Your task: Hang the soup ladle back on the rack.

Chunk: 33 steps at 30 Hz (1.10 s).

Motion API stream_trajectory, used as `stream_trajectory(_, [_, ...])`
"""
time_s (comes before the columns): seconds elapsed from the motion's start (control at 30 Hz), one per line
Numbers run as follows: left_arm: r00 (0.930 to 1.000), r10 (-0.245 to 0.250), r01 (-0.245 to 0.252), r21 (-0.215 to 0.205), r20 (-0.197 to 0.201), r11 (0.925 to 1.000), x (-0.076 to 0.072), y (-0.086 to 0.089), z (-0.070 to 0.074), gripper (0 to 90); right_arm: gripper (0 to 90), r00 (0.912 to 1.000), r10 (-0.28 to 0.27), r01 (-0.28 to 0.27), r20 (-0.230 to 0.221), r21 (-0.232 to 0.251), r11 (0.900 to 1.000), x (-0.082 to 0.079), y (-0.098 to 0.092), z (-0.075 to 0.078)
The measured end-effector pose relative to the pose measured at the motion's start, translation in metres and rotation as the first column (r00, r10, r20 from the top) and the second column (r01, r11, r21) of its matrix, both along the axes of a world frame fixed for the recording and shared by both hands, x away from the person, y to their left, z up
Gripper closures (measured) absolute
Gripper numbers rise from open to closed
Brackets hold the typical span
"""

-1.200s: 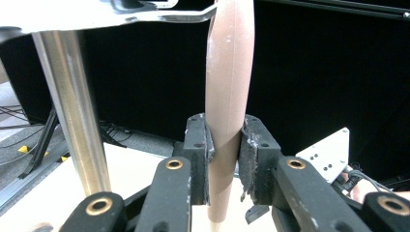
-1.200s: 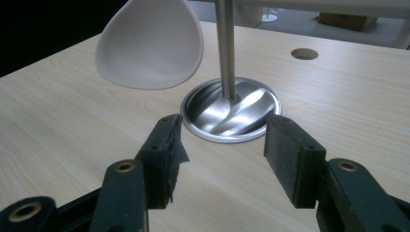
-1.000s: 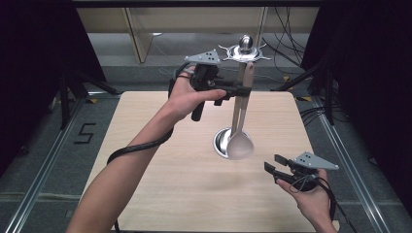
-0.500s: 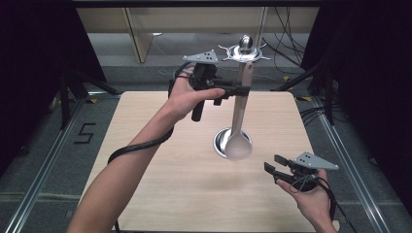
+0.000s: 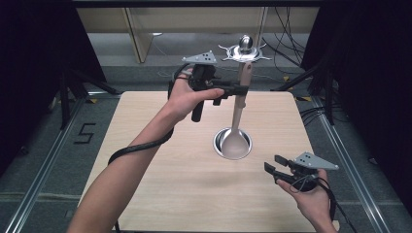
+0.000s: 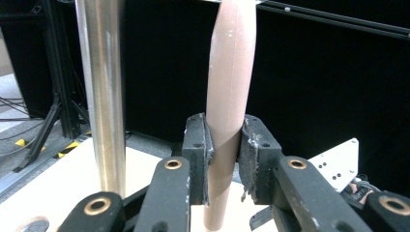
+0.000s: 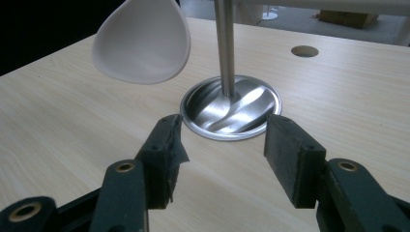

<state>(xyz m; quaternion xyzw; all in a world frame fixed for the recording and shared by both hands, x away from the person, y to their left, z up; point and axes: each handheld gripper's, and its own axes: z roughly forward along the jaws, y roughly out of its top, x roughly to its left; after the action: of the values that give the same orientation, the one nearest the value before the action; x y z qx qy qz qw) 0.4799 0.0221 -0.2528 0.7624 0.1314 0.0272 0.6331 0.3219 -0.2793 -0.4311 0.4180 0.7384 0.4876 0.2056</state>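
Observation:
A spoon with a tan handle [image 5: 241,82] and a white bowl [image 5: 235,143] hangs upright beside a metal stand. My left gripper [image 5: 241,90] is raised over the table's far half and is shut on the handle [image 6: 227,72], its pads pressing both sides. The left gripper [image 6: 225,145] has the stand's steel pole [image 6: 104,96] just to its left. The stand's hook crown [image 5: 244,48] is above the handle, and its round base rim [image 5: 217,141] lies under the bowl. My right gripper [image 5: 272,170] stands open near the table's front right, holding nothing. The right gripper [image 7: 222,130] points at the base [image 7: 251,104], the pole [image 7: 225,48] and the bowl [image 7: 142,41].
The light wooden table [image 5: 145,145] has a small round hole [image 7: 304,50] beyond the stand. Dark curtains stand on both sides, and cables and a stand's legs lie on the floor behind. The right gripper's grey plate [image 6: 338,164] appears low beyond the left jaws.

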Motion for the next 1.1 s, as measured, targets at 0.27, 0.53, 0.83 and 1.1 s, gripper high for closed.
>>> stream_trajectory(0.27, [0.9986, 0.051, -0.051, 0.001, 0.011, 0.9987, -0.005, 0.0, -0.001, 72.1, 48.1, 0.9998, -0.002, 0.003, -0.018, 0.028, 1.0, -0.001, 0.002, -0.001])
stream_trajectory(0.53, [0.9903, 0.103, -0.109, 0.061, 0.092, 0.9922, -0.012, 0.002, -0.005, 62.8, 47.5, 0.9995, -0.001, 0.001, -0.032, 0.004, 1.0, -0.001, 0.001, -0.001])
stream_trajectory(0.83, [0.9753, 0.19, -0.201, 0.098, 0.113, 0.9747, -0.031, 0.017, -0.015, 45.9, 47.1, 0.9996, -0.005, 0.006, -0.029, 0.015, 1.0, 0.0, 0.001, -0.002])
stream_trajectory(1.1, [0.9625, 0.228, -0.248, 0.136, 0.148, 0.9592, -0.05, 0.039, -0.025, 34.8, 46.5, 0.9998, 0.0, 0.0, -0.019, 0.012, 1.0, 0.001, 0.001, -0.004])
